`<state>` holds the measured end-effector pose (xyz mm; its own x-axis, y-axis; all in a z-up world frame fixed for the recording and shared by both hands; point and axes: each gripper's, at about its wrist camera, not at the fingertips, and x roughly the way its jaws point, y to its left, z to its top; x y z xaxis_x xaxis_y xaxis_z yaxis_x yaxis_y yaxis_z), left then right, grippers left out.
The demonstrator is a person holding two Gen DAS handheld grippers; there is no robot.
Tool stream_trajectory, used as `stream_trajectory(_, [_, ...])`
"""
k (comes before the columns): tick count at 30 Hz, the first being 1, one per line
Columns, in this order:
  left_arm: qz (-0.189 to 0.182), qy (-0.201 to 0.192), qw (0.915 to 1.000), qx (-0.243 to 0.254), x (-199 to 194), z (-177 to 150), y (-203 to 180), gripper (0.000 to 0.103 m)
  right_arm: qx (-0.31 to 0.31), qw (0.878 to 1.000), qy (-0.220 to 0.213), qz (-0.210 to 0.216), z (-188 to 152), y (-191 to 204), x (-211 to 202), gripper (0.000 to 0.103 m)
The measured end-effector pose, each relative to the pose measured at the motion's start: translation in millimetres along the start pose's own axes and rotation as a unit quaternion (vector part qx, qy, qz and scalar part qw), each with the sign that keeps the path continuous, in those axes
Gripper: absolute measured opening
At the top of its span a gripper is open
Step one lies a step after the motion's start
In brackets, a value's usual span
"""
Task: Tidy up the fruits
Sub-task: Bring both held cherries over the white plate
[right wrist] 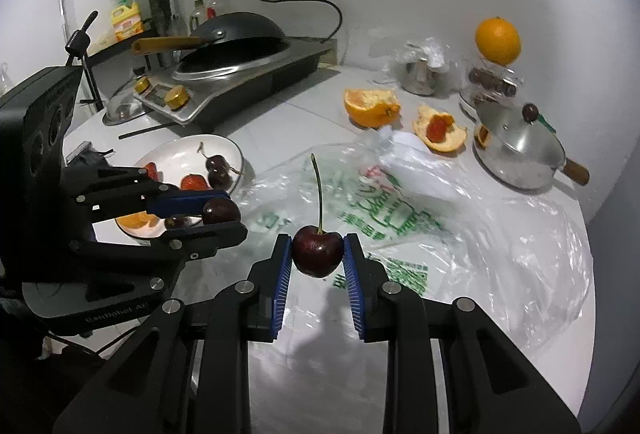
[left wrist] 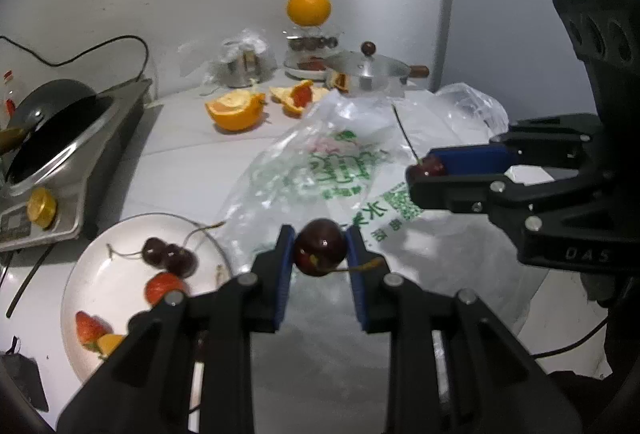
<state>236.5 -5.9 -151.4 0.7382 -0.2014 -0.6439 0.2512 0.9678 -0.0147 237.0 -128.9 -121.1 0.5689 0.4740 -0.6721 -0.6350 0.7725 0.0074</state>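
Your left claw (left wrist: 320, 254) and right claw (right wrist: 318, 254) each clamp a cherry (left wrist: 320, 252) above the plastic bag (left wrist: 340, 170); squeeze harder and the second cherry (right wrist: 318, 250) bruises, or it slips before the plate (left wrist: 120, 234) to the left claw's left.

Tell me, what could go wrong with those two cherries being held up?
1. Each hand-held gripper pinches a round, shiny cherry at its very tips: the left hand-held gripper holds one cherry, the right hand-held gripper another. Either might slip out, or bruise if squeezed harder.
2. A dropped cherry would probably land on the crinkled plastic bag and roll, missing the white plate.
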Motion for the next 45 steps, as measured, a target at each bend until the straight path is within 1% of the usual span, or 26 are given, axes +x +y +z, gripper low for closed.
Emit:
stream_trajectory(11, [0.008, -0.014, 0.9994, -0.03, -30.5, -15.8, 39.4, 0.026, -0.028, 1.0, 0.002, 0.002, 16.0, 39.2, 4.6, 0.028])
stream_trajectory(22, [0.025, -0.025, 0.9977, -0.058, -48.8, -33.4, 78.5, 0.026, -0.056, 0.998, 0.011, 0.009, 30.3, 75.6, 19.3, 0.028])
stream_trajectory(32, [0.042, -0.023, 0.9962, -0.073, -54.9, -48.0, 106.9, 0.026, -0.073, 0.997, 0.021, 0.02, 38.3, 100.4, 35.4, 0.028])
stream_trajectory(35, [0.057, -0.021, 0.9957, -0.07, -52.6, -51.1, 113.1, 0.027, -0.079, 0.996, 0.026, 0.024, 41.3, 106.7, 42.1, 0.028])
stream_trajectory(45, [0.064, -0.013, 0.9945, -0.082, -40.9, -56.2, 138.5, 0.027, -0.087, 0.995, 0.04, 0.035, 49.8, 115.3, 65.4, 0.028])
